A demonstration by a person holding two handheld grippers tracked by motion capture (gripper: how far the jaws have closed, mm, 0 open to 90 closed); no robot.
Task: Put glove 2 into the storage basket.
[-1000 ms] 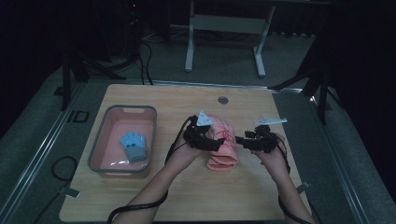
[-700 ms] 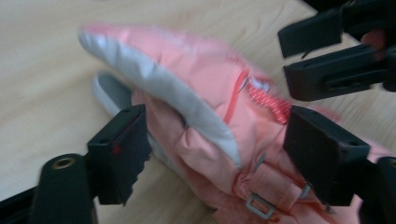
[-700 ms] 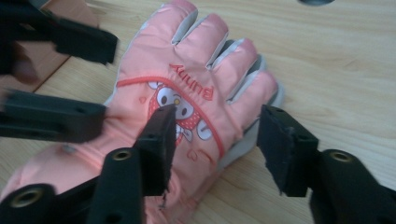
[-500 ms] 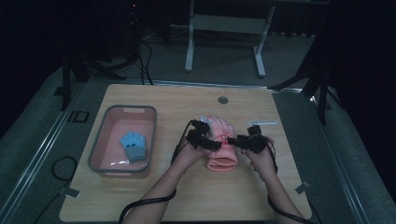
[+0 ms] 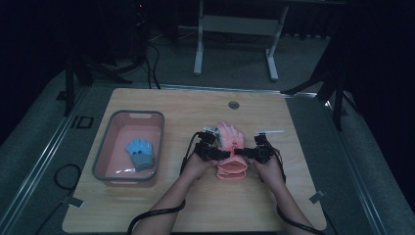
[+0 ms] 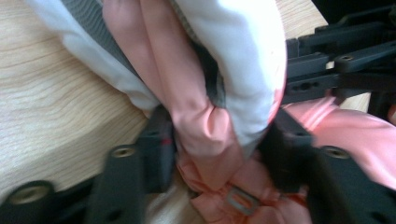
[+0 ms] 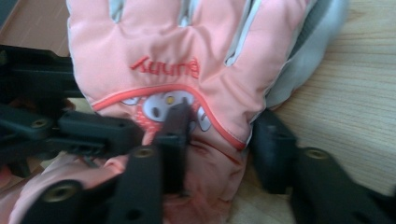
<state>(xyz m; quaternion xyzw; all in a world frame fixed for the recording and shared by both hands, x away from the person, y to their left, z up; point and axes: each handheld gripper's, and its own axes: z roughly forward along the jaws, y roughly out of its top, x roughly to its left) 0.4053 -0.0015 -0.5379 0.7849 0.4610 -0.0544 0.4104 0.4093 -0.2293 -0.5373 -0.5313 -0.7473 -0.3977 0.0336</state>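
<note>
We find the pink glove (image 5: 231, 149) lying on the table (image 5: 171, 205), well to the right of the grey tub (image 5: 128, 147). Our left gripper (image 6: 215, 144) and right gripper (image 7: 219, 135) have just been closing, each now clenched on the glove's wrist from opposite sides.

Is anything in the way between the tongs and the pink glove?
No. Both tongs are already on the pink glove. The left tongs have just been closing and pinch its edge; the right tongs have just been closing and squeeze its cuff side.
</note>
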